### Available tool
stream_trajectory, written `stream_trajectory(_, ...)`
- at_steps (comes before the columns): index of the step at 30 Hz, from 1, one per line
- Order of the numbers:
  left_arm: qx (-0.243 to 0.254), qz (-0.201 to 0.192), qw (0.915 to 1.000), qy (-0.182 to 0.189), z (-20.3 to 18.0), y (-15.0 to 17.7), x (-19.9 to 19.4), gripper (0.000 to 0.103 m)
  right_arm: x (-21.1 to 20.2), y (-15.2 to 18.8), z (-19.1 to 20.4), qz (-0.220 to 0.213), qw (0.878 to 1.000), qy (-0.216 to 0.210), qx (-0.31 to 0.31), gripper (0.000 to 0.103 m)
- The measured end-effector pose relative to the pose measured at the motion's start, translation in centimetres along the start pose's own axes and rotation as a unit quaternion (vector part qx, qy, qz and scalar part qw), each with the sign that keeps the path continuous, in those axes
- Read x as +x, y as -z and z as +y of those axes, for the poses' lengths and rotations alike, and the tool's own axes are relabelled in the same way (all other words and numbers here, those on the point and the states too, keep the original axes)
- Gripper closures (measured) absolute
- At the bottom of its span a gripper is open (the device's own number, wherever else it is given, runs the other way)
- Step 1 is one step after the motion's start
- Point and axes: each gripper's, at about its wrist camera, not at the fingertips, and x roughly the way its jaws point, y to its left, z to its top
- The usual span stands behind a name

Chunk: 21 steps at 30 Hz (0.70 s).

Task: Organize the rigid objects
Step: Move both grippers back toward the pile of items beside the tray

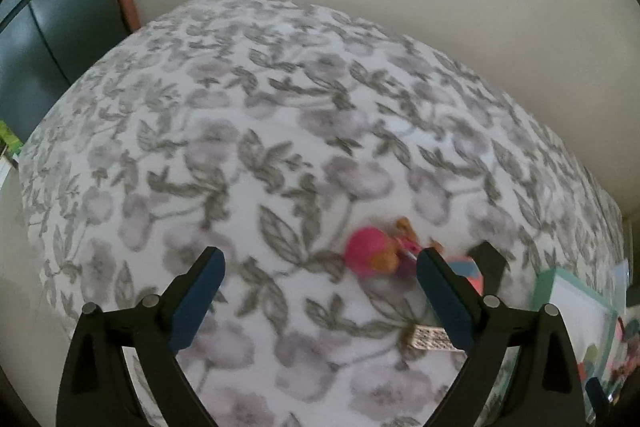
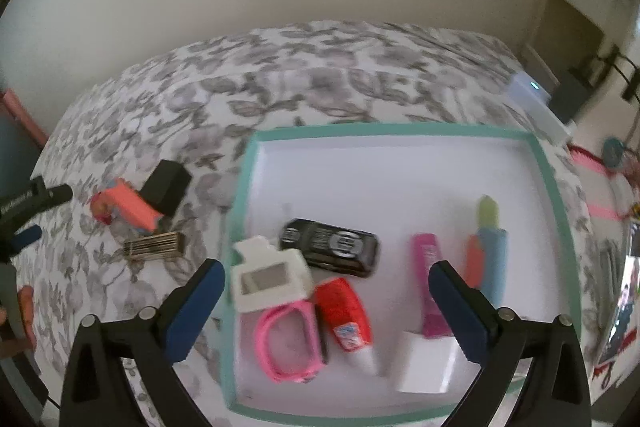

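My right gripper (image 2: 324, 303) hangs over the near part of the teal-rimmed tray (image 2: 554, 195), jaws spread as wide as they go and gripping nothing. Nearest to me inside it lie a pink band (image 2: 290, 343), a red tube (image 2: 348, 319) with a white cap and a white block (image 2: 426, 363); a little farther in sit a white gadget with a small window (image 2: 270, 279) at the tray's left wall, a black toy car (image 2: 332, 247), a magenta tube (image 2: 430, 287) and a blue-and-orange piece with a green tip (image 2: 490, 251) toward its right wall. The far half of the tray is bare. It rests on a bed with a grey floral cover (image 2: 320, 75), at its right side. Left of the tray, on the cover, are a striped metal-looking piece (image 2: 154, 245), a coral-pink block (image 2: 128, 209) and a black box (image 2: 168, 187) just behind it (all blurred). My left gripper (image 1: 320, 295) is likewise wide open and empty above the cover (image 1: 240, 107), with a barcode tag (image 1: 434, 338) lying near its right jaw. Just past that jaw lies a pink-headed toy figure (image 1: 374, 253), well short of the bed's far edge; the tray's corner (image 1: 544, 283) shows at the right.
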Motion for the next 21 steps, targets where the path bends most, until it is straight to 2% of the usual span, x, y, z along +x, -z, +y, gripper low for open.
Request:
stream_trajectory(4,-0.006,-0.01,0.9999,0.001,1.0,-0.5,0.2,0.006,-0.1,-0.5,2.5,-0.013,0.999,-0.02,-0.023,0.0)
stream_trajectory(10,-0.009,0.0,0.9998,0.017,1.1,-1.1,1.0,0.006,0.6,-1.3,6.3,-0.017,0.997,-0.052,-0.051,0.0)
stream_trajectory(21,-0.027,0.057,0.9974,0.036,1.3,-1.1,4.4,0.006,4.5,-2.5,12.9,0.002,0.992,-0.061,-0.114,0.0)
